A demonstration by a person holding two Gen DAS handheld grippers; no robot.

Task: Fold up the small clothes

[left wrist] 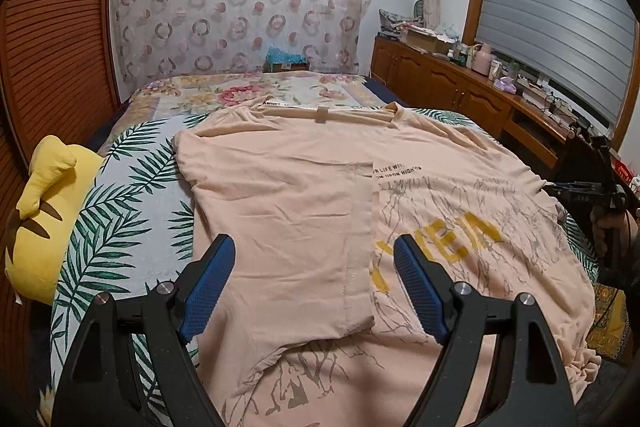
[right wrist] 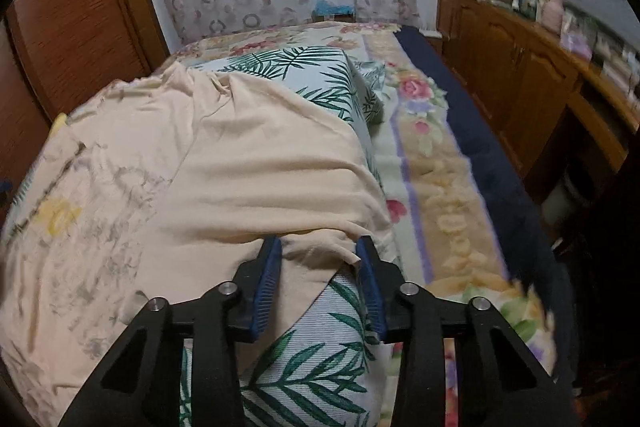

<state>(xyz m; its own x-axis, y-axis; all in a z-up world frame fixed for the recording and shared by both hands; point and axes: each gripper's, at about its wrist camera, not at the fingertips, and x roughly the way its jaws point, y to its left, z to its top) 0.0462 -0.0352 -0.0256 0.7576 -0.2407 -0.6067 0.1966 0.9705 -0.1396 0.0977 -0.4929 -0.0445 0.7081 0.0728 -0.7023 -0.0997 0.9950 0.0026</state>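
Your right gripper (right wrist: pixel 320 251) has a bunched edge of the peach T-shirt (right wrist: pixel 240 155) between narrowed fingers; whether they pinch it is unclear. Your left gripper (left wrist: pixel 314 259) hovers wide open and empty over the shirt on the leaf-print cushion (left wrist: pixel 120 195).

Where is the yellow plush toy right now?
In the left wrist view, the yellow plush toy lies at the far left, on the leaf-print cover beside the peach T-shirt.
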